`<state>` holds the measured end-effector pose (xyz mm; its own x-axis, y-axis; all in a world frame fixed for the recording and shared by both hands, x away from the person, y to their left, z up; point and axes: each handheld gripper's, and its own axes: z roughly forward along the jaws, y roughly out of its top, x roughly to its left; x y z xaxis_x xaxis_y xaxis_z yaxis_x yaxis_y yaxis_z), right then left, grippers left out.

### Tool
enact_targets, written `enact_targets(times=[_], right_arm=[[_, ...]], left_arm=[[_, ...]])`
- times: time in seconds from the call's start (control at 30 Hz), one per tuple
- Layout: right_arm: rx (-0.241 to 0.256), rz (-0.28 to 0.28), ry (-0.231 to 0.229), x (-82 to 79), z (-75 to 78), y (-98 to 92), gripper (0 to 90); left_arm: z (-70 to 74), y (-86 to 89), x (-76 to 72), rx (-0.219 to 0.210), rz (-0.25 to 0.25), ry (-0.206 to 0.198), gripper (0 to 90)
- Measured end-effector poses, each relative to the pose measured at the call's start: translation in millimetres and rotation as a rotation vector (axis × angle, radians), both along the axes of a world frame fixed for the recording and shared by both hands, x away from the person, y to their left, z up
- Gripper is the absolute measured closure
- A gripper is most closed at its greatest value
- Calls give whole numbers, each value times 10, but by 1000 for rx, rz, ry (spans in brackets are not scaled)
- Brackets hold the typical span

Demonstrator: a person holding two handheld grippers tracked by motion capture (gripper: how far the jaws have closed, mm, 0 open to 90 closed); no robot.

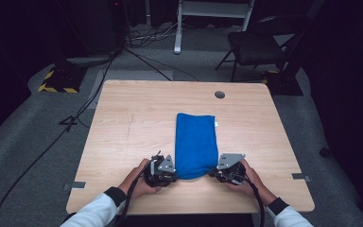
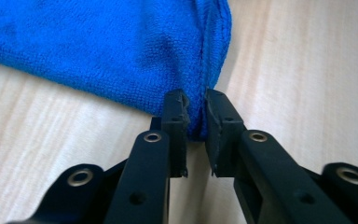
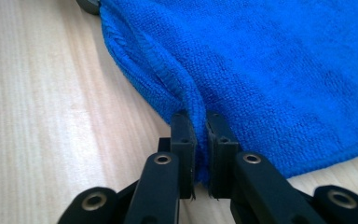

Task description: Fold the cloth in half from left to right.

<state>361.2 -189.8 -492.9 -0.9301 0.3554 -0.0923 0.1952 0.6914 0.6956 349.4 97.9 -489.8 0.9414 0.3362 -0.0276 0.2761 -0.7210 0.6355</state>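
Note:
A folded blue towel lies lengthwise on the wooden table, its near end between the person's hands. My left gripper pinches the near left corner of the blue towel; in the left gripper view the black jaws are shut on the hemmed edge. My right gripper holds the near right corner, and in the right gripper view a fold of the blue towel is clamped between its jaws. A small white tag sticks out of the towel's right edge.
A round cable hole sits near the table's far edge. Beyond the table stand a dark folding chair and a white desk frame. Cables run over the grey floor at the left.

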Motion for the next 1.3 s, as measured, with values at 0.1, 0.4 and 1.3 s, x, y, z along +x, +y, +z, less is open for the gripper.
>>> enact_targets(times=[0.1, 0.4, 1.3], right_arm=[[-5, -7, 2, 8, 13, -24, 738], [63, -25, -9, -6, 289, -181, 476], [93, -214, -97, 898, 643, -137, 388]], left_arm=[[22, 15, 21, -21, 5, -3, 625], [252, 128, 134, -104, 89, -54, 284], [394, 88, 1187, -151, 280, -143, 202]])
